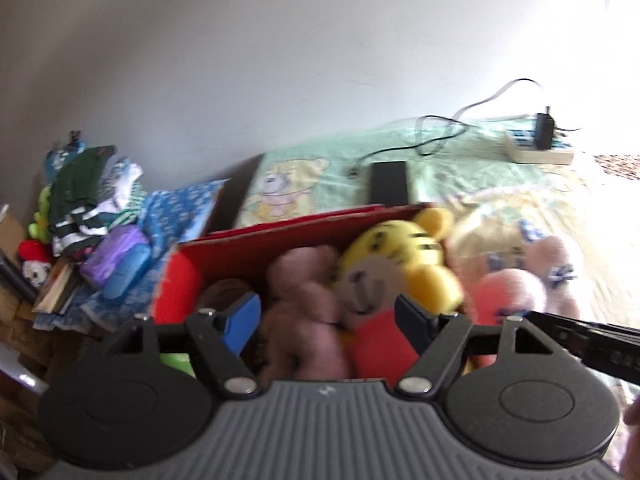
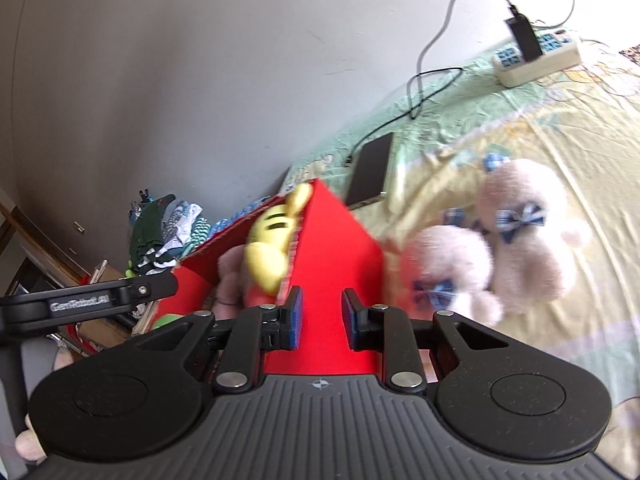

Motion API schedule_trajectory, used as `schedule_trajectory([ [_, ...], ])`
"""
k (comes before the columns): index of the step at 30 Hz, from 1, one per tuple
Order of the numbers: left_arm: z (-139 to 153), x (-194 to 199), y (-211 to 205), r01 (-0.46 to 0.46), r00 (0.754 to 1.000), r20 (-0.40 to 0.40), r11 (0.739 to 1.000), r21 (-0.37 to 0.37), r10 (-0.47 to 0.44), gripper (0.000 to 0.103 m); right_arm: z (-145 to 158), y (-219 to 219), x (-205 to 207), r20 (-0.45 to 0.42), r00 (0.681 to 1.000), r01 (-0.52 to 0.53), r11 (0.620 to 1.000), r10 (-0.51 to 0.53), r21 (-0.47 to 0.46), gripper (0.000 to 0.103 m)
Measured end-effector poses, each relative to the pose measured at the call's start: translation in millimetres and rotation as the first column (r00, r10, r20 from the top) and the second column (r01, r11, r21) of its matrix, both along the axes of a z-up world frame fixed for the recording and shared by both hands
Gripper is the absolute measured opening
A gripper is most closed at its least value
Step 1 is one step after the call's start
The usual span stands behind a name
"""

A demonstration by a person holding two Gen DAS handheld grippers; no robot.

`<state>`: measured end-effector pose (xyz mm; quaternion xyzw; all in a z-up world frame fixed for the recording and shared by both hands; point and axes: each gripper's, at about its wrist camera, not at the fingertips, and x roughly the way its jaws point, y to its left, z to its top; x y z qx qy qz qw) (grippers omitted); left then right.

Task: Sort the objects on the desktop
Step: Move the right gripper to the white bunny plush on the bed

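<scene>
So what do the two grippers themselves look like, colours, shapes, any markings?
Both are matte black with a ribbed grey body and two round black discs at the base, joined by linkage arms with silver rivets. The left gripper and right gripper each carry blue pads on their fingers. A small compass-like logo sits on the grey body, and white "GenRobot.AI" lettering marks the left gripper's side.

Left gripper [image 1: 326, 320] held with jaws spread wide, blue pads apart, nothing between them. Right gripper [image 2: 319, 316] with jaws partly parted, a narrower gap, nothing gripped. Fingers [image 2: 30, 446] of a hand visible at lower left of the right wrist view.
</scene>
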<state>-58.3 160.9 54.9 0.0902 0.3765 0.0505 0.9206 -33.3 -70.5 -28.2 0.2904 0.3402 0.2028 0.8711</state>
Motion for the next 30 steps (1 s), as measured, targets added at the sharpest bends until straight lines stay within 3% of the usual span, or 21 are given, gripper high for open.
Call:
schedule_trajectory([
  [9,0,2,-75,0.180,0.984,0.018,0.981,-0.066,-0.179,0.077,-25,-68,-1,-0.080,0.991,0.111,0.994,-0.111,-0.001,0.025],
  [13,-16,9,-110,0.260,0.964,-0.024,0.961,-0.097,-0.263,0.078,-40,-95,-1,-0.140,0.976,0.166,0.986,-0.165,-0.004,0.025],
  [17,-47,21,-137,0.327,0.932,-0.103,0.927,-0.183,-0.349,0.078,-56,-114,7,-0.214,0.962,0.175,0.984,-0.167,0.019,0.025],
  [25,-116,49,-154,0.321,0.873,-0.281,0.903,-0.286,-0.399,0.076,-81,-130,28,-0.303,0.943,0.168,0.983,-0.139,0.071,0.027],
  [30,-131,59,-159,0.312,0.856,-0.307,0.889,-0.334,-0.416,0.076,-85,-125,44,-0.295,0.950,0.132,0.988,-0.104,0.077,0.029],
])
